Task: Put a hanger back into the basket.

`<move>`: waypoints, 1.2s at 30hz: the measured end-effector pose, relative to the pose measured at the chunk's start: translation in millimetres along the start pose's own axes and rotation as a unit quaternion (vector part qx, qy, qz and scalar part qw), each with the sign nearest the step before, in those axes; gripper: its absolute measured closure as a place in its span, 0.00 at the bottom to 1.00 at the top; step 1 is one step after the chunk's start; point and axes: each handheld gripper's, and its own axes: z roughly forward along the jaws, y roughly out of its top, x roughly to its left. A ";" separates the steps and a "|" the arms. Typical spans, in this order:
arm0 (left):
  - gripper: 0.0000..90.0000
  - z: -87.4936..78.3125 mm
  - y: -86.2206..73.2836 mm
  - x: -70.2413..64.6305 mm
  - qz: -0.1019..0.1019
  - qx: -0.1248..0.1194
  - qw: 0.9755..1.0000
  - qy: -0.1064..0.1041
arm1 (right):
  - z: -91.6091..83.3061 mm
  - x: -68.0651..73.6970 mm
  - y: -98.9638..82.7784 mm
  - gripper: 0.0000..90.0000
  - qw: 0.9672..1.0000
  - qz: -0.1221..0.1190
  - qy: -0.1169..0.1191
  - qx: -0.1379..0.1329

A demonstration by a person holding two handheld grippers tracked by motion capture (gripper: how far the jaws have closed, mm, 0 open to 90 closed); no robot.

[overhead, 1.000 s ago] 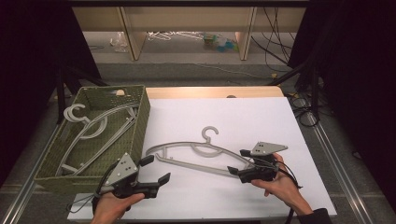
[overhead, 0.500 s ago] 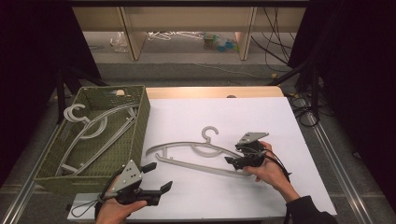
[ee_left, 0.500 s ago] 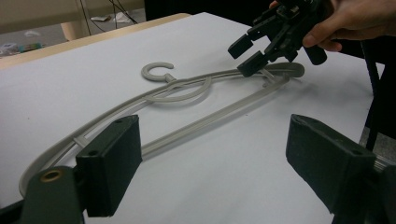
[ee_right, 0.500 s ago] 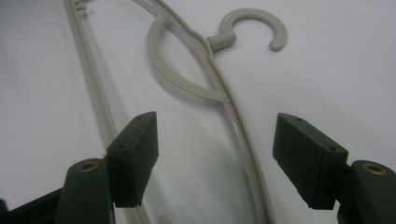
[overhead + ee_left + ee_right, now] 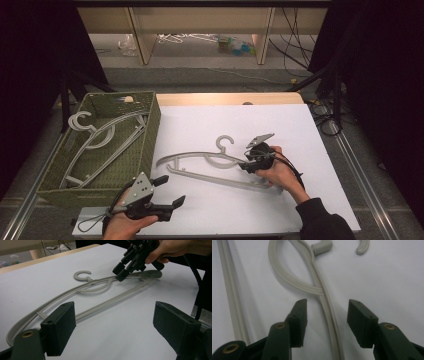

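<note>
A grey plastic hanger (image 5: 200, 154) lies flat on the white table top, its hook pointing away from me. My right gripper (image 5: 248, 162) is lowered over the hanger's right arm just beside the neck. In the right gripper view the jaws (image 5: 327, 305) straddle that arm (image 5: 317, 270) with a gap on each side; they have just been closing and the pads do not touch it. My left gripper (image 5: 172, 190) hovers near the front edge, wide open and holding nothing. The left gripper view looks between its jaws (image 5: 113, 312) at the hanger (image 5: 112, 300) and the right gripper (image 5: 120, 271).
A green woven basket (image 5: 150, 135) stands at the left of the table with grey hangers (image 5: 100, 135) lying in it. Behind the table's far edge are shelves with clutter on the floor. Cables run down at the right.
My right gripper has slid left and away along the hanger toward its neck, and its jaws have narrowed around the arm. The left gripper has barely shifted.
</note>
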 end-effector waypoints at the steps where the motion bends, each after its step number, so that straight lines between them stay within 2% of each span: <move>1: 0.20 1.1 -0.6 0.1 0.000 -0.003 1.000 -0.004 | 1.6 -1.5 0.4 0.61 1.000 -0.003 0.004 -0.003; 3: 0.21 0.6 -0.4 -0.3 0.006 0.004 1.000 0.003 | 2.3 -1.7 1.3 0.61 1.000 0.004 0.009 0.005; 5: 0.22 0.6 -0.3 -0.5 0.008 0.006 1.000 0.007 | 6.2 -3.9 0.3 0.65 1.000 -0.001 0.012 0.004; 7: 0.22 0.9 -1.0 0.3 0.005 0.009 1.000 0.008 | 5.2 -5.5 1.0 0.69 1.000 -0.011 0.010 0.011; 12: 0.22 2.3 -1.1 0.5 0.003 0.009 1.000 0.007 | 6.1 -4.1 2.8 0.71 1.000 -0.018 0.001 0.017; 13: 0.22 2.6 -1.4 0.1 0.003 0.013 1.000 0.008 | 5.4 -2.6 3.9 0.72 1.000 -0.014 0.000 0.025; 16: 0.22 2.6 -1.3 0.5 0.004 0.013 1.000 0.007 | 6.4 0.5 8.9 0.78 0.998 -0.041 -0.001 0.042; 23: 0.23 2.3 -1.9 2.1 0.001 0.010 1.000 0.014 | 7.7 -1.1 14.4 0.78 0.997 -0.043 0.006 0.063; 27: 0.23 3.8 -2.1 1.6 0.000 0.007 1.000 0.008 | 8.7 -1.0 18.8 0.79 0.996 -0.043 0.008 0.079; 28: 0.23 3.6 -2.2 1.4 0.005 0.013 1.000 0.011 | 8.6 -0.2 19.5 0.79 0.996 -0.042 0.007 0.084; 33: 0.23 2.3 -1.3 1.5 0.007 0.005 1.000 0.006 | 9.5 1.1 23.4 0.82 0.994 -0.048 0.002 0.097; 36: 0.23 1.4 -0.9 2.1 0.008 0.004 1.000 0.008 | 9.9 1.7 25.2 0.88 0.993 -0.064 0.006 0.103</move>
